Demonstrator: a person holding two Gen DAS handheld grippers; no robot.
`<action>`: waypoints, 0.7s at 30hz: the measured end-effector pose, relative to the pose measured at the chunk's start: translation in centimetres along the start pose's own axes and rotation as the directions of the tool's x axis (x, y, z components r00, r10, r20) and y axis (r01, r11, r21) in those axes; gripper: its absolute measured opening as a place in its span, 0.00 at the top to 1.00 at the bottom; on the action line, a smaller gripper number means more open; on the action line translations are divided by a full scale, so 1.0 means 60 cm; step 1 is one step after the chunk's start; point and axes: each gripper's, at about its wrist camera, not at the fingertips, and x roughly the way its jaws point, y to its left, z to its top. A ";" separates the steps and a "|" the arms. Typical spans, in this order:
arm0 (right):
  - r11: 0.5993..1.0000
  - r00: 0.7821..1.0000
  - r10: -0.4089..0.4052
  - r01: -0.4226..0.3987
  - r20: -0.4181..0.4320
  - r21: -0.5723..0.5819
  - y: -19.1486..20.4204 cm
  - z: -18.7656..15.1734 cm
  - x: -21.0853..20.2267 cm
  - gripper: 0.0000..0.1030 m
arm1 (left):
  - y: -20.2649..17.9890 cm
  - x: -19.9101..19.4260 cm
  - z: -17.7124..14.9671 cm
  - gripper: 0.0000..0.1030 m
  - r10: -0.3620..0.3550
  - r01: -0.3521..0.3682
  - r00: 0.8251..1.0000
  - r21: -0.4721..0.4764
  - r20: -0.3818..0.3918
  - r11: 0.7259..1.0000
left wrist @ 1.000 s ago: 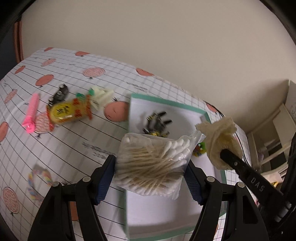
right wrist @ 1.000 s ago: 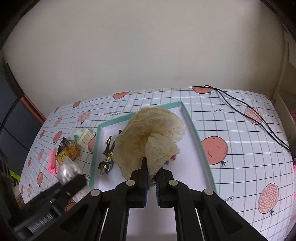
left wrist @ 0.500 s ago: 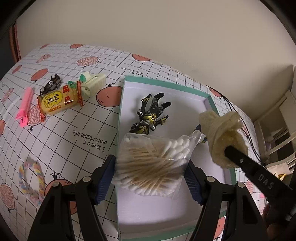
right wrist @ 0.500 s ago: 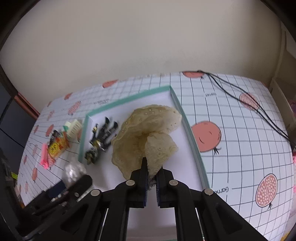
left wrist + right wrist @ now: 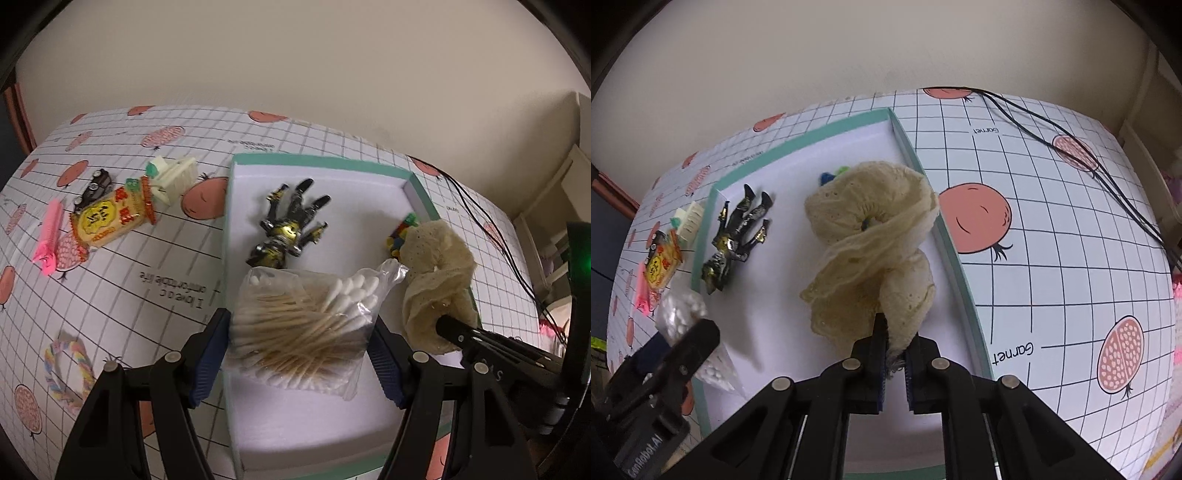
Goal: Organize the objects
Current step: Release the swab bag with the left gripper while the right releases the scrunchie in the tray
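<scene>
Lace cloth lowered toward tray.

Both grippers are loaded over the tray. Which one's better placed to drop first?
Right, probably. The right gripper holds the lace cloth low over bare floor of the tray. The left gripper holds the cotton swab bag at the tray's left edge, near the action figure.

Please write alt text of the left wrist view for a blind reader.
The left gripper holds a clear bag of cotton swabs above a teal-edged white tray containing a black-and-gold action figure. The right gripper holds a cream lace cloth beside it.
</scene>
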 end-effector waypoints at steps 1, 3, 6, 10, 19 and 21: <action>1.000 1.000 -0.002 0.002 -0.002 0.005 -0.001 -0.001 0.000 0.90 | -0.003 0.004 -0.002 0.29 -0.007 0.007 1.000 0.003 -0.008 1.000; 1.000 1.000 -0.009 0.009 -0.006 0.020 -0.006 -0.002 0.002 0.90 | -0.006 0.013 -0.007 0.29 -0.015 0.015 0.999 0.001 -0.032 1.000; 0.999 1.000 -0.014 0.014 -0.018 0.034 -0.009 -0.005 0.006 0.90 | -0.009 0.026 -0.013 0.29 -0.008 0.008 0.998 0.002 -0.058 1.000; 0.999 0.999 -0.020 0.021 -0.030 0.041 -0.012 -0.007 0.012 0.90 | -0.010 0.038 -0.018 0.29 -0.006 0.006 0.997 -0.002 -0.076 1.000; 0.999 0.999 -0.039 0.040 -0.038 0.029 -0.006 -0.011 0.008 0.81 | -0.003 0.035 -0.015 0.29 -0.049 0.046 0.993 -0.031 -0.106 0.998; 0.999 0.999 -0.036 0.037 -0.030 0.024 -0.003 -0.009 0.000 0.75 | -0.002 0.033 -0.012 0.28 -0.055 0.052 0.992 -0.035 -0.114 0.998</action>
